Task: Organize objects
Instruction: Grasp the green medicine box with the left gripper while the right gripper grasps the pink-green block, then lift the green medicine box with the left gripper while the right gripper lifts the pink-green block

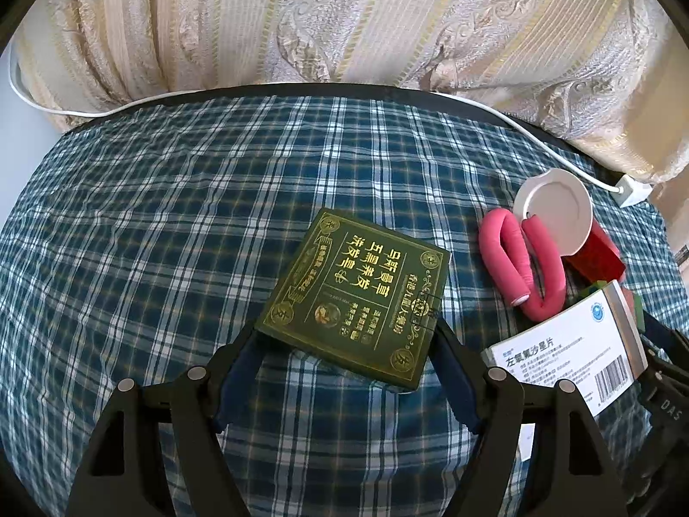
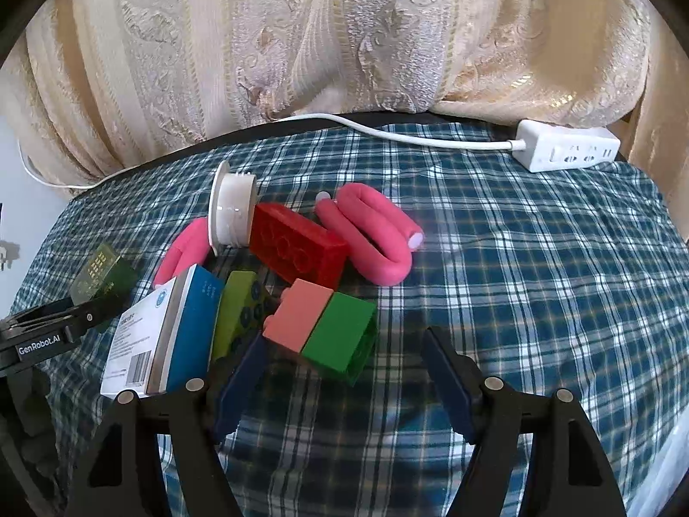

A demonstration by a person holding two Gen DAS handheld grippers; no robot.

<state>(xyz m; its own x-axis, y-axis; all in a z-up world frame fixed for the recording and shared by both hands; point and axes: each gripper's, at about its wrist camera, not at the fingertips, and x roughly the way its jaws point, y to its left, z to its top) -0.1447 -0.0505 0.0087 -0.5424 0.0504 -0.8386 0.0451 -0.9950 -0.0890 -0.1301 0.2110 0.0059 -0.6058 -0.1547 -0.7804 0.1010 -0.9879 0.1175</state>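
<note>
My left gripper (image 1: 344, 331) is shut on a flat dark green box with gold lettering (image 1: 361, 293), one finger on each side of its near end. From the right wrist view that green box (image 2: 103, 275) hangs tilted at the far left. My right gripper (image 2: 344, 338) stands open over a joined pink and green block (image 2: 318, 327). Its left fingertip is beside the pink end and its right finger is apart from the green end. Behind lie a yellow-green block (image 2: 237, 310), a red brick (image 2: 297, 250), a white and blue medicine box (image 2: 172, 331) and pink foam curlers (image 2: 374, 237).
A blue plaid cloth (image 2: 538, 301) covers the surface. A white round lid (image 2: 232, 207) leans on the red brick. A white power strip (image 2: 564, 151) and its cable lie along the far edge, under a cream patterned curtain (image 2: 344, 43).
</note>
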